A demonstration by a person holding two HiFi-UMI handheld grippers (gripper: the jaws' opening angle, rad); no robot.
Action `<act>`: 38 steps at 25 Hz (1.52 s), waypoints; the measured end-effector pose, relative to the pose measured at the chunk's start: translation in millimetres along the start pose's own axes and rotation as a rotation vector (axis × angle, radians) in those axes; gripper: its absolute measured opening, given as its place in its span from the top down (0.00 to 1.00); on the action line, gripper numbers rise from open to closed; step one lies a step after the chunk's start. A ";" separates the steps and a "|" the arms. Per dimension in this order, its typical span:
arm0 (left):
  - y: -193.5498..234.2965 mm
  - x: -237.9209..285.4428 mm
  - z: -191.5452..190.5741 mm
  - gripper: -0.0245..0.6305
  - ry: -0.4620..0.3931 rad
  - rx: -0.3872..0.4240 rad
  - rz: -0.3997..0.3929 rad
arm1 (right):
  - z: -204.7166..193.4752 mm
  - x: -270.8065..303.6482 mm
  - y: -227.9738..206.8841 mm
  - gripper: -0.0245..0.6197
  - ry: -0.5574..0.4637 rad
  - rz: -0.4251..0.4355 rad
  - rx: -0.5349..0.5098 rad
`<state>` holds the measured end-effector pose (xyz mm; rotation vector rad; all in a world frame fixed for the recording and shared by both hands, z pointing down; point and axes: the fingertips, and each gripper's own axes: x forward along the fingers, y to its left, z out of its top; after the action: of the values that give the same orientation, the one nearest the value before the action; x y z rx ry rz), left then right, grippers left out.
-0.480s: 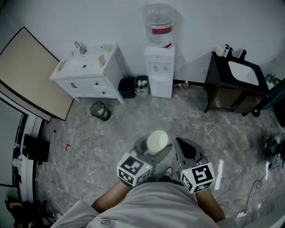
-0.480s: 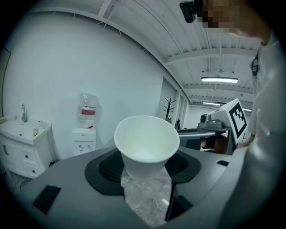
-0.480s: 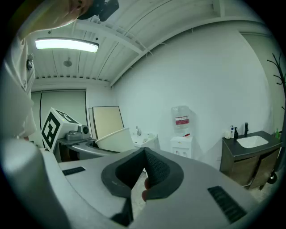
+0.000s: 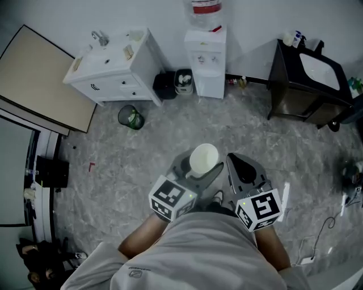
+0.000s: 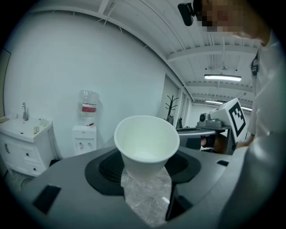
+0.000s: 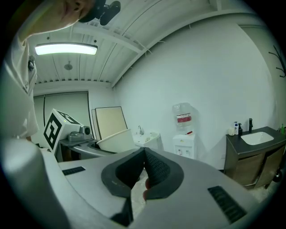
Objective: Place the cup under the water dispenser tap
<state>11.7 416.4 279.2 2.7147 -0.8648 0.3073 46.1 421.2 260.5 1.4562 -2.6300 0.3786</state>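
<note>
Light-grey short-slv shirt (image 4: 193,257), small logo (image 4: 134,274). L gripper (image 4: 195,165) & R gripper (image 4: 232,160): grey shells, blk pads, b/w marker cubes (image 4: 172,199).

The cup (image 4: 203,159) is plain white. The water dispenser (image 4: 205,56) is white too, and its clear bottle (image 4: 205,17) has a red label. Left of the dispenser is a white counter (image 4: 113,76), and right of it a dark cabinet (image 4: 303,96). The floor (image 4: 142,153) before it is grey and marbled. The left gripper (image 4: 199,167) and right gripper (image 4: 243,165) are grey with black-lined jaws and black-and-white marker cubes.
</note>
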 end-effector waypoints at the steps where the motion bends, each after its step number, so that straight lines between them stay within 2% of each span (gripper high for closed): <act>1: -0.4 3.9 -2.2 0.56 0.006 -0.003 0.002 | -0.9 -0.7 -2.2 0.94 -0.003 0.013 0.001; 10: 5.1 35.3 -0.2 0.56 0.025 -0.008 0.004 | 2.0 5.4 -29.8 0.94 -0.020 0.034 -0.005; 16: 40.1 63.0 4.7 0.56 0.025 -0.011 0.006 | 5.5 37.6 -54.7 0.94 -0.021 0.027 0.004; 19: 72.6 81.0 7.7 0.56 0.027 -0.011 0.004 | 9.4 68.3 -68.7 0.94 -0.016 0.018 0.005; 22: 110.8 104.0 15.5 0.56 0.025 0.023 -0.007 | 18.5 108.2 -87.9 0.94 -0.019 0.002 0.005; 25: 157.7 127.8 32.3 0.56 0.021 0.061 -0.014 | 36.7 157.1 -105.2 0.94 -0.029 -0.004 0.002; 30: 229.8 164.4 56.2 0.56 0.019 0.078 -0.049 | 65.5 230.6 -132.1 0.94 -0.040 -0.025 -0.007; 33: 265.0 187.9 63.2 0.56 0.014 0.105 -0.056 | 74.5 261.8 -149.5 0.94 -0.041 -0.042 -0.005; 38: 312.1 230.4 66.3 0.56 -0.017 0.100 -0.051 | 84.2 302.5 -181.6 0.94 -0.035 -0.047 0.009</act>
<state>19.2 28.0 342.6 2.8305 -0.8036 0.3262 40.3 58.7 274.5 1.5384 -2.6182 0.3635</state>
